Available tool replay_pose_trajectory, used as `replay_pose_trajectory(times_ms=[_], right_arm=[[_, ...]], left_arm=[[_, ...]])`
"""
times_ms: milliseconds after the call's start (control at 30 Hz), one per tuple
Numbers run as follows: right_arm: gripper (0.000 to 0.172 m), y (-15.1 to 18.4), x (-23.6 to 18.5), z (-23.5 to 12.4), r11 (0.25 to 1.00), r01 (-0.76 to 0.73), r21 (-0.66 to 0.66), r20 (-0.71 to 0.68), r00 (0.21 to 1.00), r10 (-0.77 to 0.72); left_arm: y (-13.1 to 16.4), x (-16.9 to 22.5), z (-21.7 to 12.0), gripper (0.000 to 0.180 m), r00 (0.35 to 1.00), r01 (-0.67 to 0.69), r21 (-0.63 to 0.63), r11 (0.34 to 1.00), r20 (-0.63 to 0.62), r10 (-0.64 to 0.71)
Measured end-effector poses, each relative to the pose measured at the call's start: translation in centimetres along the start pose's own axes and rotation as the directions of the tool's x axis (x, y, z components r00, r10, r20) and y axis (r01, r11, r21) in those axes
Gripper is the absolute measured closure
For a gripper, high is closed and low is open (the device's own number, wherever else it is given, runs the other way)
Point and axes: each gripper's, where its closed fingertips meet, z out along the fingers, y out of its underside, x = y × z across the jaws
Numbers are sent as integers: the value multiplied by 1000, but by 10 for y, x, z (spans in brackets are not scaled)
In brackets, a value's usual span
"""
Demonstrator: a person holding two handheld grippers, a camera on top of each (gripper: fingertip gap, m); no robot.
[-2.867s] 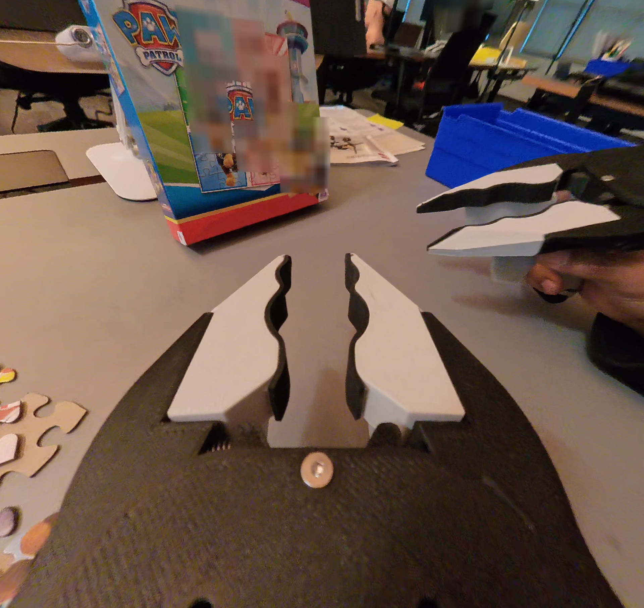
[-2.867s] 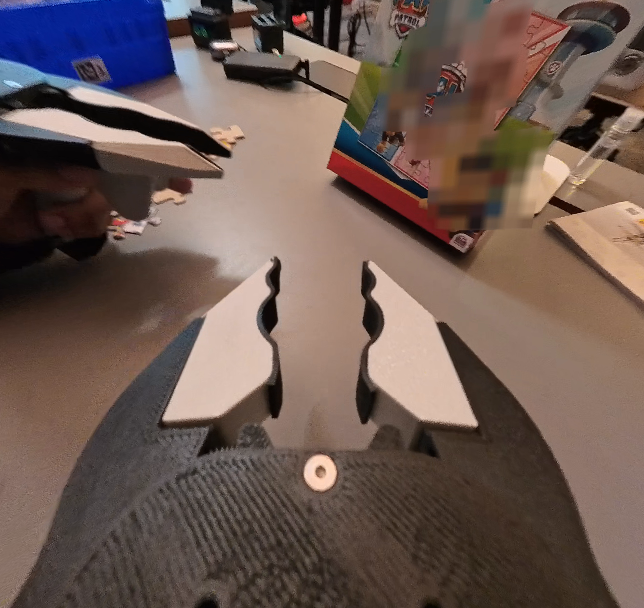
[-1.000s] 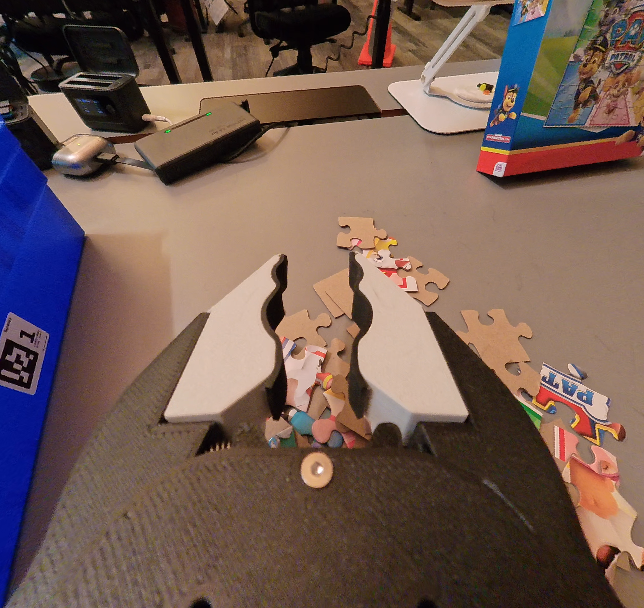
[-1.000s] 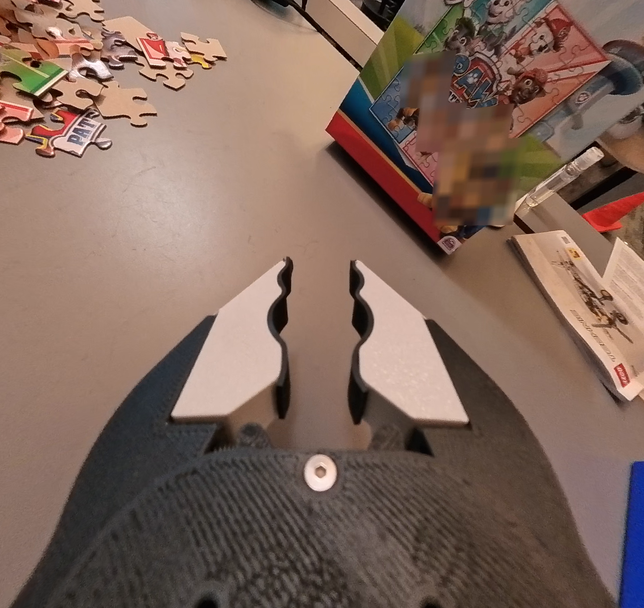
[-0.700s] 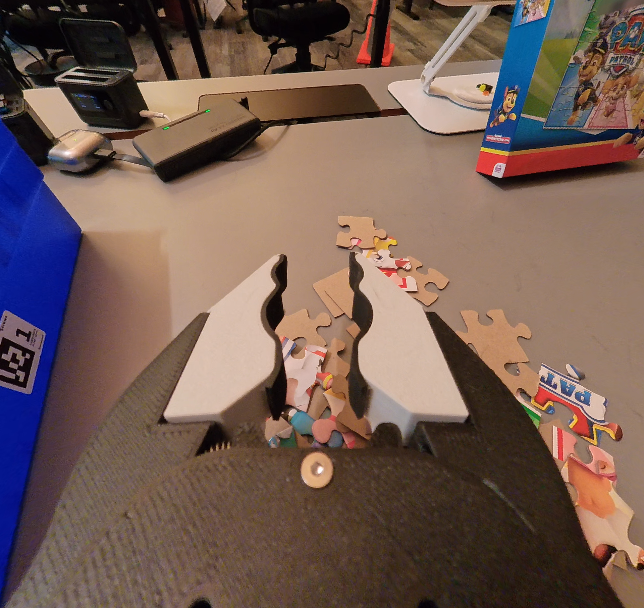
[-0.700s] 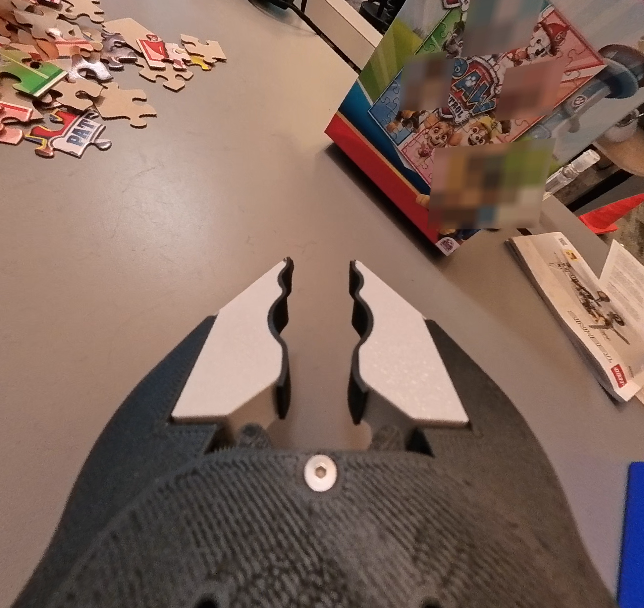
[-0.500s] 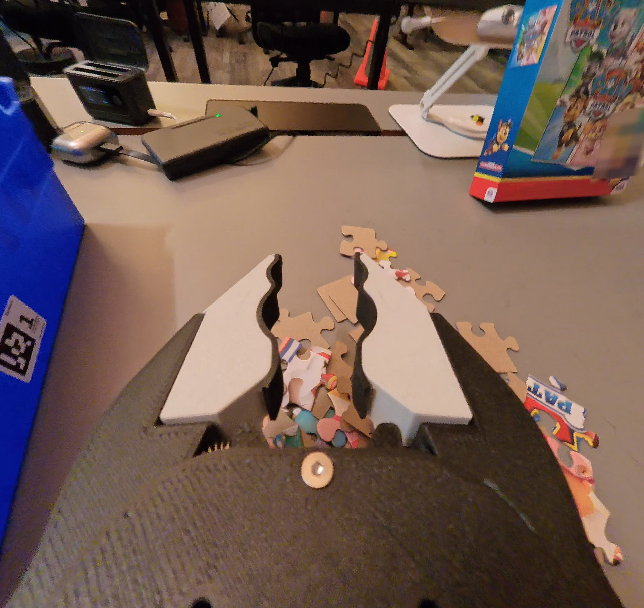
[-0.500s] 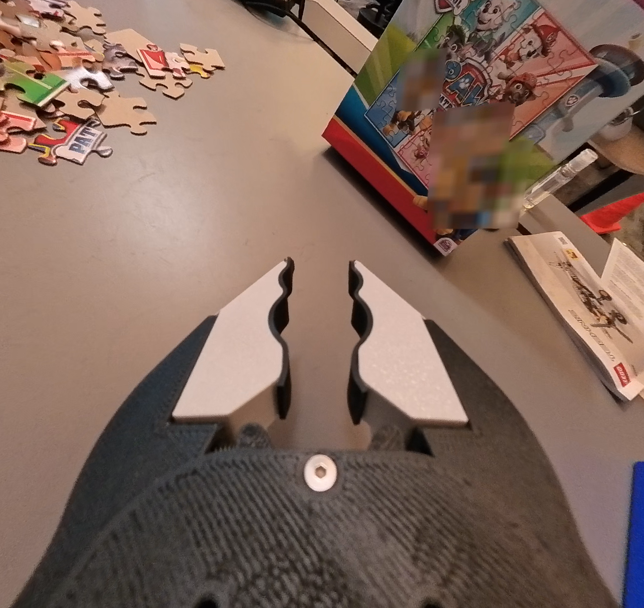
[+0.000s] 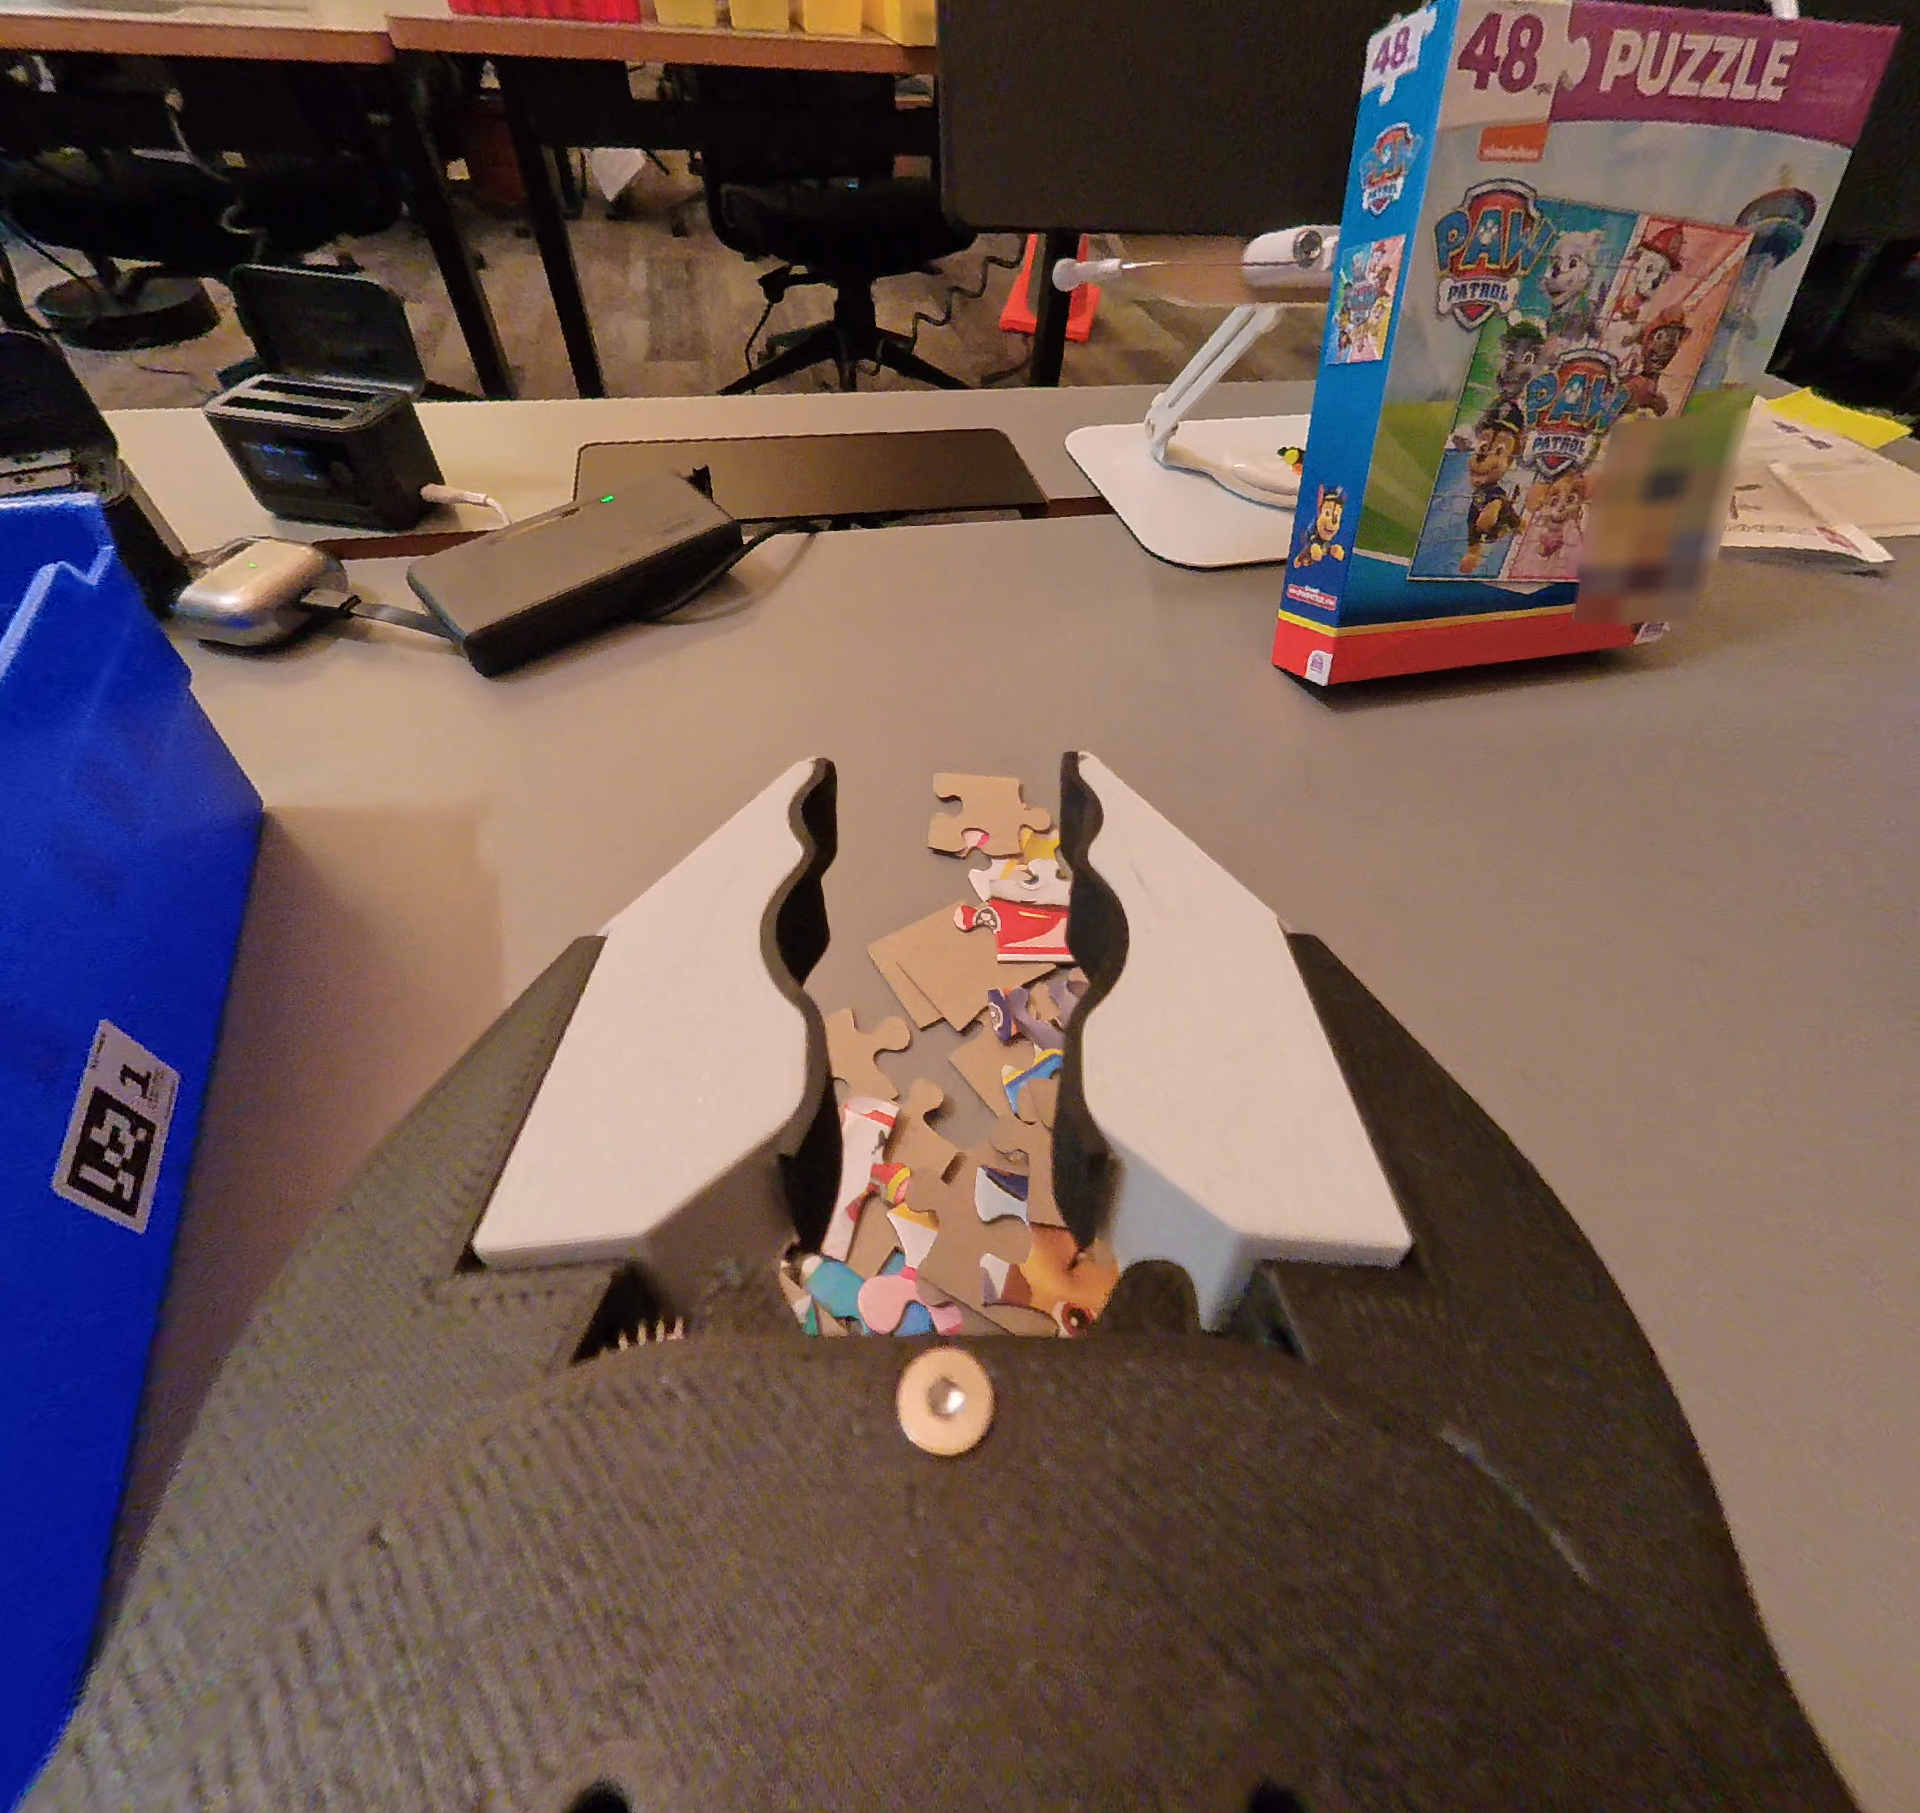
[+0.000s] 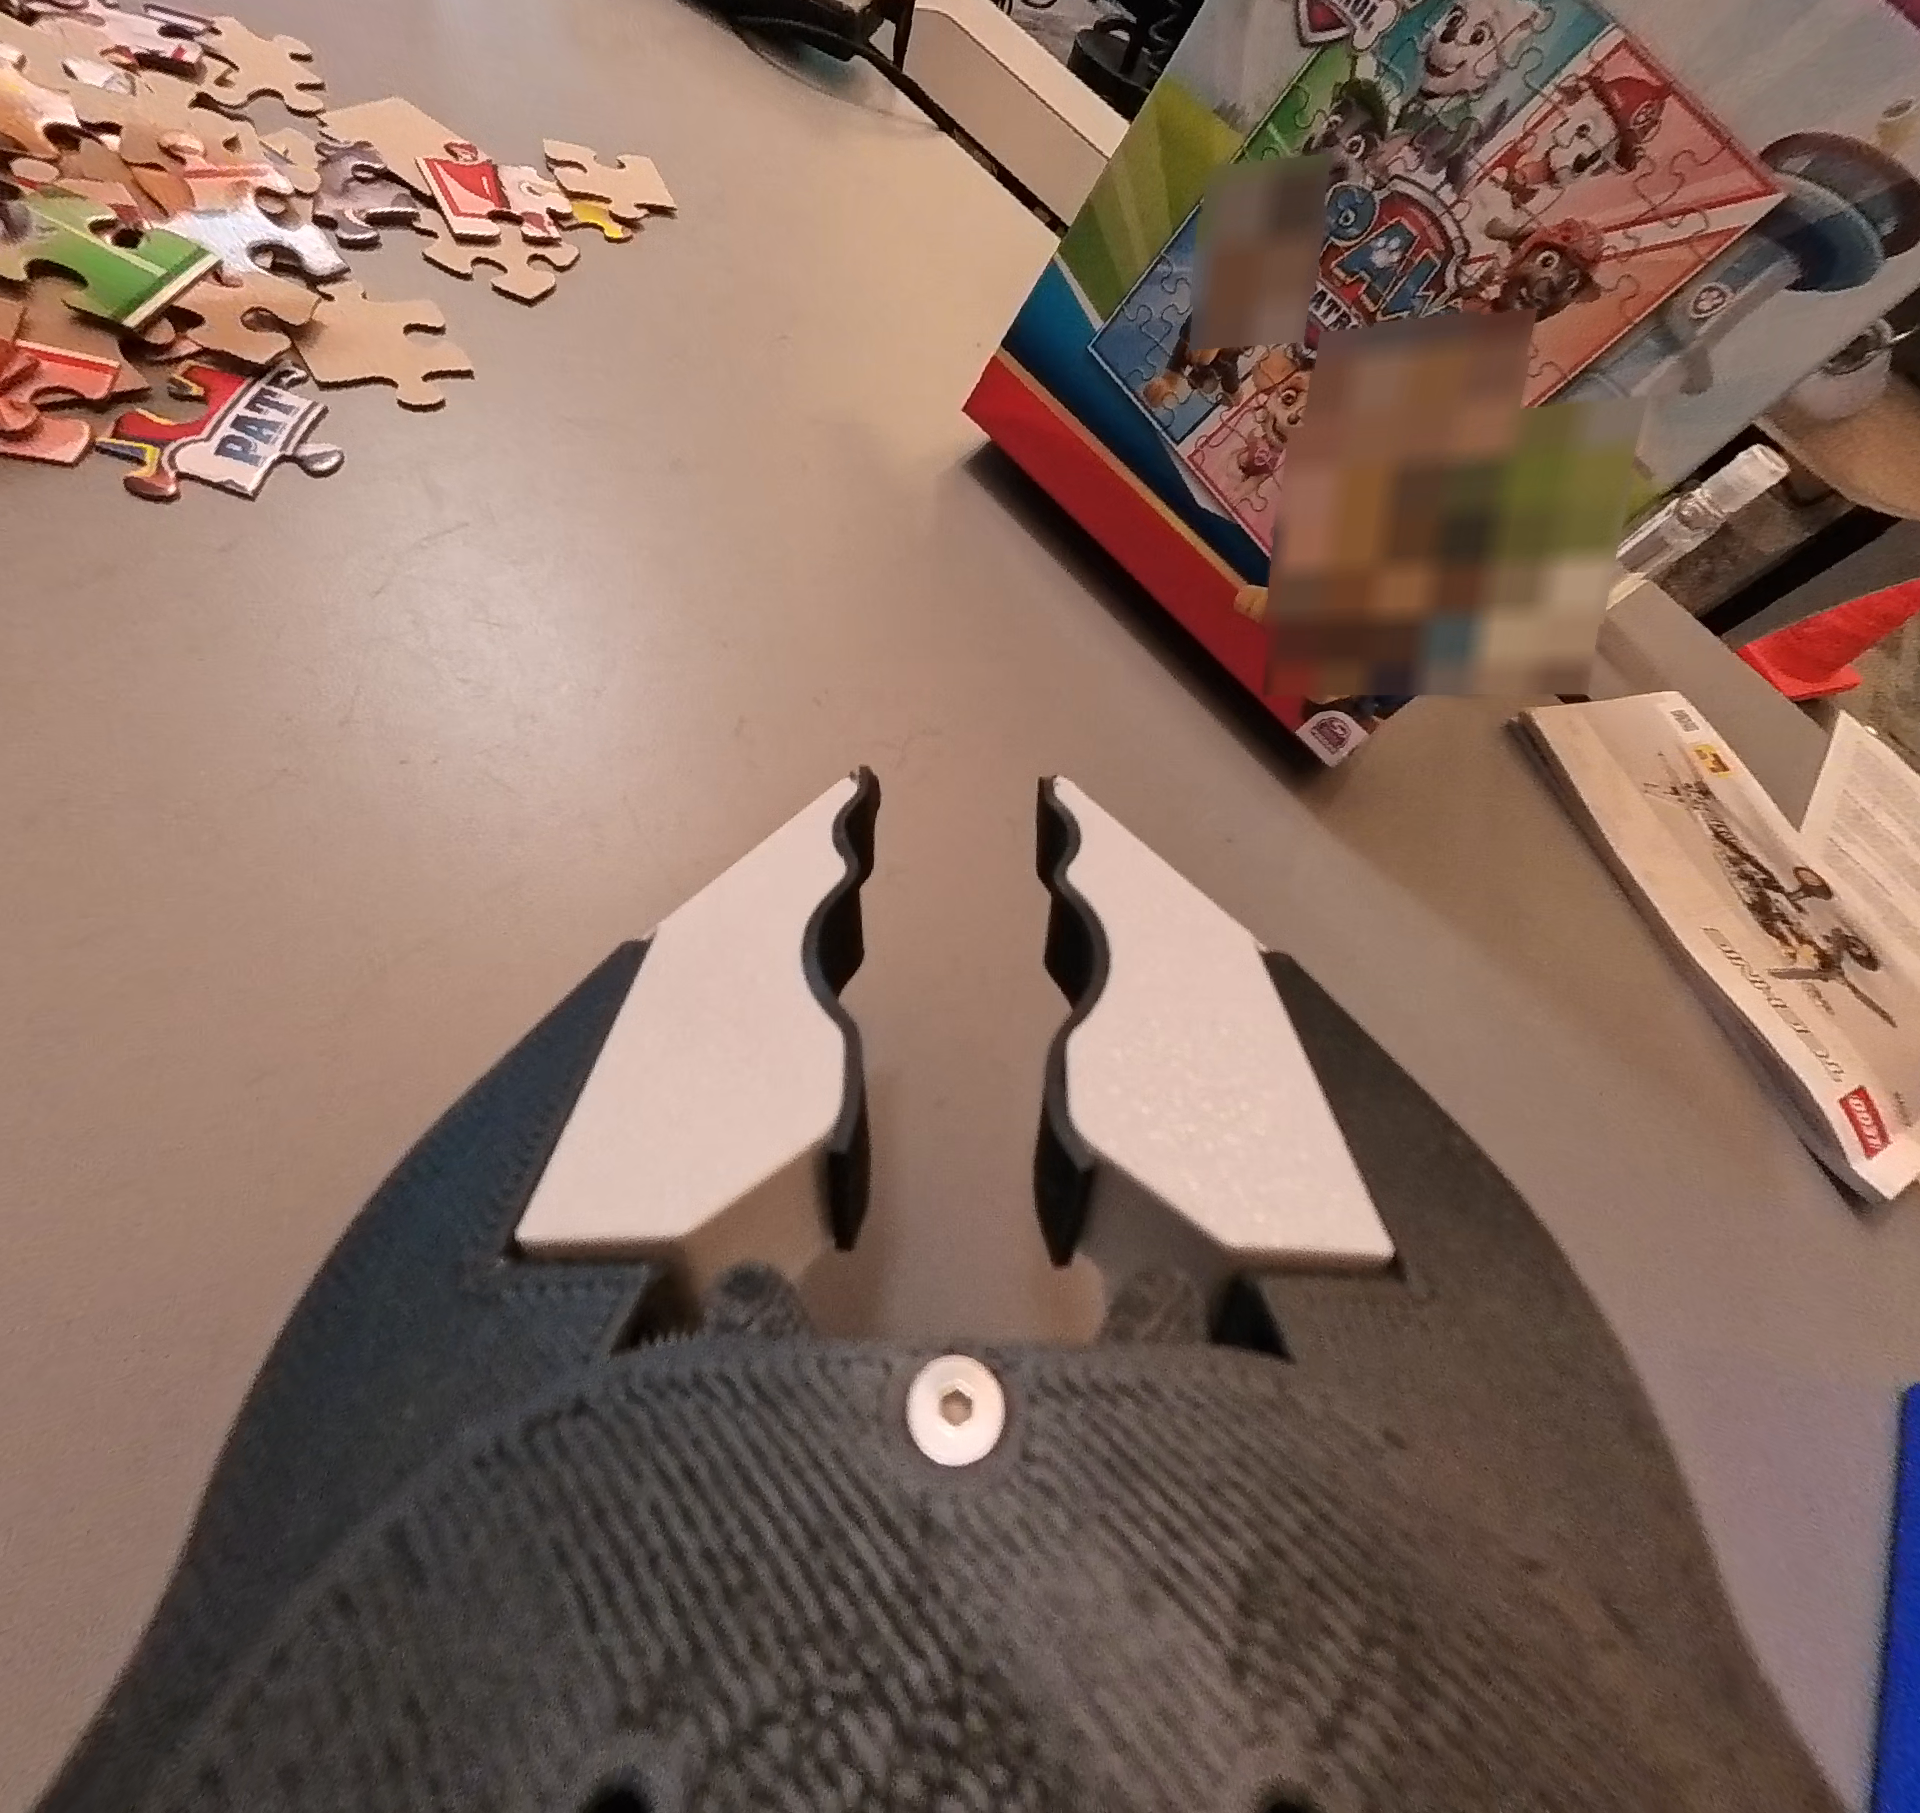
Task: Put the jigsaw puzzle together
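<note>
Hovering over the grey bench (image 9: 1351, 880), the left gripper (image 9: 948, 776) has its fingers (image 9: 707, 1015) set wider than a second ago, with nothing between them but the loose puzzle pieces (image 9: 966, 1057) lying below; the view has tilted up since then, so the whole front of the puzzle box (image 9: 1558, 361) now shows; one box stands upright, far right on the bench; one blue bin (image 9: 94, 880) sits just left of the gripper; beyond lie one black power brick (image 9: 582, 568), one small silver case (image 9: 249, 579) and one black charger dock (image 9: 322, 444); the right gripper (image 10: 954, 789) hangs over bare bench, fingers (image 10: 717, 1036) narrowly apart and gripping nothing, barely changed from a second ago; the pile of pieces (image 10: 187, 257), too many and too overlapped to count, lies well off to its left; the box (image 10: 1403, 236) stands ahead to the right; one booklet (image 10: 1714, 932) lies beside it.
</note>
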Motion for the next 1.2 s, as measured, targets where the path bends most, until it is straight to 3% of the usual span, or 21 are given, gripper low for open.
replay_pose_trajectory(times_ms=[933,1200], right_arm=[[142,1,-2,1,1000,10,-7,6,1000,-10],[142,1,-5,2,1000,18,-11,12,1000,-18]], left_arm=[[24,-2,14,134,1000,20,-93,995,21,-18],[38,-2,18,132,999,34,-175,984,30,-29]])
